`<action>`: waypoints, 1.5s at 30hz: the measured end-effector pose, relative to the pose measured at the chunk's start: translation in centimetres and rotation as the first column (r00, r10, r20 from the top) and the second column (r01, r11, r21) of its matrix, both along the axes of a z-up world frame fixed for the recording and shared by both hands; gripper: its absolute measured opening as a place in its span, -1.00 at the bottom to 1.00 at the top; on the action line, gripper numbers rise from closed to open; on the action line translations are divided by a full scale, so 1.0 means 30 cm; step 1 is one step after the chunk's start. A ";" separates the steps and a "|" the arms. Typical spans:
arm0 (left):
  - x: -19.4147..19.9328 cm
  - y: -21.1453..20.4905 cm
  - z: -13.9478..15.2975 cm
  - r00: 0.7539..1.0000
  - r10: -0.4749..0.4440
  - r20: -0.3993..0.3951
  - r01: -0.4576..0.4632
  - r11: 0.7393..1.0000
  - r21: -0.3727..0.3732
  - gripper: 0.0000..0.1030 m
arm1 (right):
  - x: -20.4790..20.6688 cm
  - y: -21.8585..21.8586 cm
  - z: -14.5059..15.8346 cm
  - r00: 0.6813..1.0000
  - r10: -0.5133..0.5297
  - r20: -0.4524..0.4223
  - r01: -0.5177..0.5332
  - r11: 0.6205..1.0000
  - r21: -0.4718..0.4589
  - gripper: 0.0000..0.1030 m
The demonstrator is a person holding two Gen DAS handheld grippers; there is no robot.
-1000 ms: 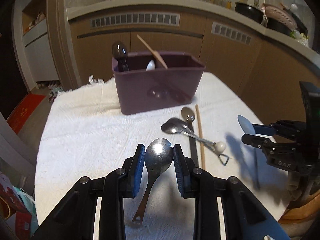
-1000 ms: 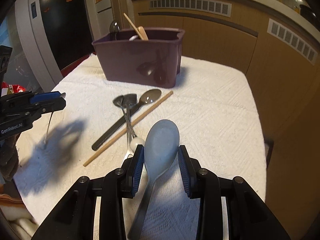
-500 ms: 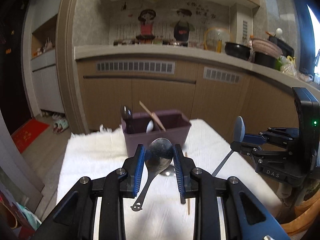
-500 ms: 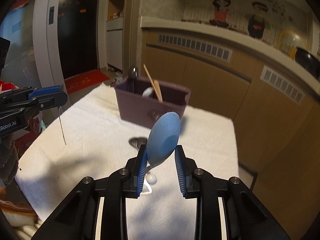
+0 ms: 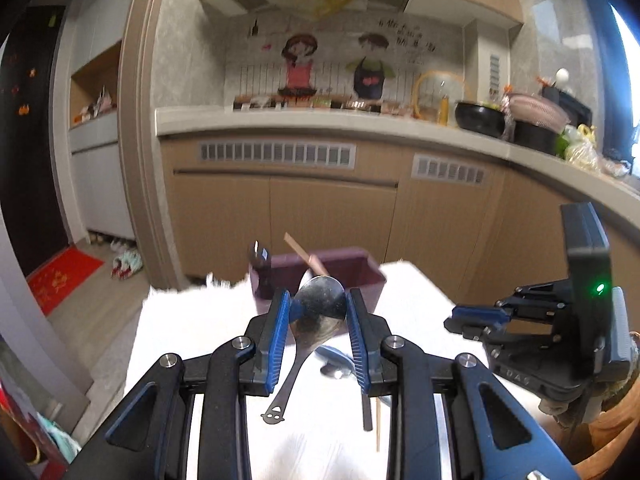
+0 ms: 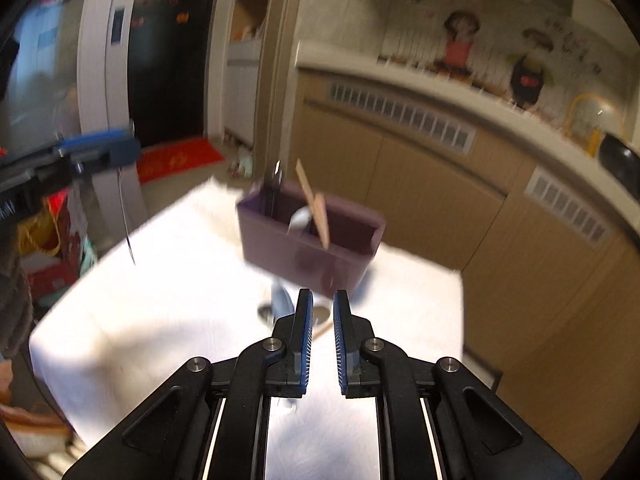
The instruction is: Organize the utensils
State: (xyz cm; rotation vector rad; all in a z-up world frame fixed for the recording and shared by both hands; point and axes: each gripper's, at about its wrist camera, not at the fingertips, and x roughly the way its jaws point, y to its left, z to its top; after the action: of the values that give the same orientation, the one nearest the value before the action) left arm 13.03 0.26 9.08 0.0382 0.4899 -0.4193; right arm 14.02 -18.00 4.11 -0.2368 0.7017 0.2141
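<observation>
Slipped free of the right gripper (image 6: 320,300) since the earlier frame: pale blue plastic spoon (image 6: 280,300), now down on the white towelled table (image 6: 160,300), blurred, just ahead and left of the fingertips. Jaws just been closing, narrowly apart, nothing between them. Raised well above the table, both grippers.

Clamped in the left gripper (image 5: 318,296): one shiny metal spoon (image 5: 318,316), pinched by the bowl, handle dangling toward the towel.

Just beyond, one dark purple rectangular plastic bin (image 6: 288,252), divided inside. Counted in it, three: black-handled utensil (image 6: 274,188) upright at the left corner, wooden spatula (image 6: 316,212) leaning, white spoon (image 6: 298,218) beside it.

Partly hidden on the towel: one thin wooden stick (image 5: 378,424), one black handle (image 5: 367,408).
</observation>
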 end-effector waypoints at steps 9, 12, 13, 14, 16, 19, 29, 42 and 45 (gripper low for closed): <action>0.090 0.107 -0.260 0.977 0.044 -0.210 -0.052 0.998 -0.030 -0.50 | 0.196 0.142 -0.278 0.972 0.116 -0.202 -0.118 0.993 0.002 0.24; 0.105 0.160 -0.298 0.969 0.063 -0.240 -0.075 0.996 -0.045 -0.50 | 0.275 0.233 -0.334 0.961 0.149 -0.233 -0.162 0.986 -0.036 0.24; 0.104 0.168 -0.305 0.968 0.066 -0.243 -0.080 0.996 -0.049 -0.50 | 0.290 0.264 -0.350 0.958 0.157 -0.240 -0.174 0.984 -0.049 0.24; 0.102 0.186 -0.310 0.968 0.070 -0.243 -0.086 0.995 -0.056 -0.50 | 0.308 0.288 -0.365 0.954 0.167 -0.249 -0.187 0.981 -0.056 0.24; 0.102 0.213 -0.318 0.967 0.073 -0.243 -0.092 0.993 -0.069 -0.50 | 0.345 0.345 -0.397 0.941 0.200 -0.274 -0.225 0.972 -0.061 0.24; 0.102 0.247 -0.326 0.966 0.081 -0.244 -0.105 0.990 -0.089 -0.50 | 0.381 0.405 -0.430 0.927 0.227 -0.300 -0.256 0.965 -0.060 0.24; 0.121 0.283 -0.352 0.958 0.081 -0.274 -0.112 0.988 -0.103 -0.51 | 0.450 0.429 -0.492 0.900 0.232 -0.368 -0.255 0.967 -0.015 0.09; 0.446 0.130 -0.527 0.899 0.105 -0.426 -0.010 0.975 0.220 -0.48 | 0.316 0.255 -0.378 0.935 0.157 -0.317 -0.173 0.985 -0.020 -0.32; 0.500 0.082 -0.583 0.878 0.129 -0.460 0.013 0.956 0.294 -0.45 | 0.288 0.203 -0.357 0.943 0.135 -0.304 -0.148 0.989 -0.020 -0.32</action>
State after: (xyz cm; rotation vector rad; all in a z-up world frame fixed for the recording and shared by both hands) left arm 28.04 2.72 -8.40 0.2067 1.0377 -0.2910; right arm 22.65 -11.90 -6.59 -0.2991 0.9953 0.3787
